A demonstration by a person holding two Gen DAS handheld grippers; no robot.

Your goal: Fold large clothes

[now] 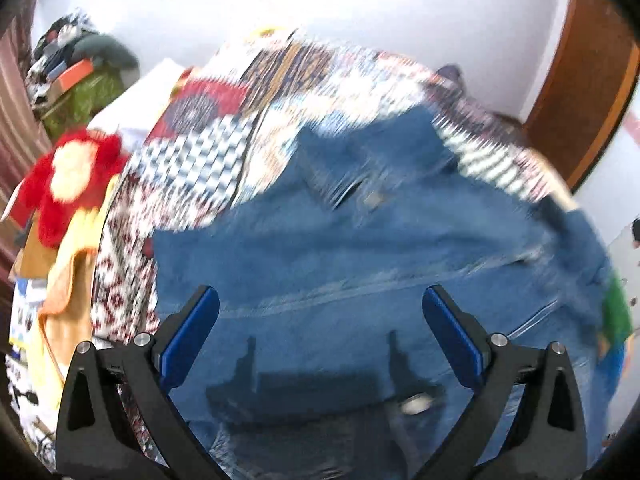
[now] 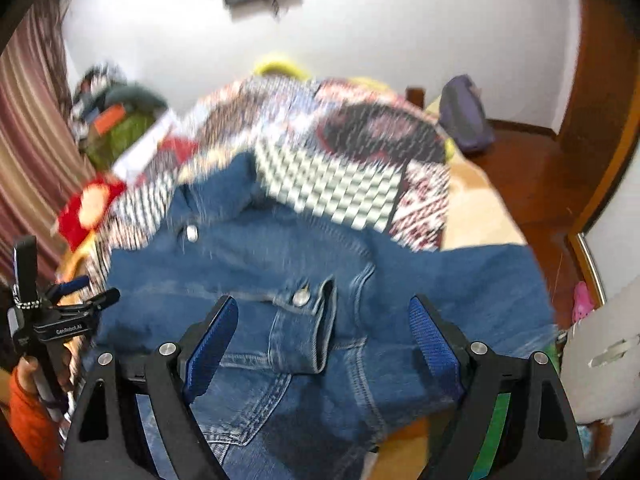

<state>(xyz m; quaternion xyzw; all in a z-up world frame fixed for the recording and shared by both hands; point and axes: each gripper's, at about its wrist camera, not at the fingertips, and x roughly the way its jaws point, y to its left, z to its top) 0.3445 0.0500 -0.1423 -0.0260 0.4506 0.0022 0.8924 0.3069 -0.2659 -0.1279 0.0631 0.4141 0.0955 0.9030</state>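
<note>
Blue denim jacket [image 2: 304, 312] spread flat on bed under patterned patchwork quilt [image 2: 328, 172], buttoned cuff of folded sleeve [image 2: 316, 320] lying across the chest. Right tongs [image 2: 324, 328] released, blue pads wide apart above the cuff, gripping nothing. Left tongs [image 1: 320, 320] likewise spread wide over the denim, empty. Red-and-cream plush toy [image 1: 72, 176] beside the quilt at bed's left edge

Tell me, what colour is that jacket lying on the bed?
The denim jacket is blue with metal snap buttons, clearest in the right wrist view.
</note>
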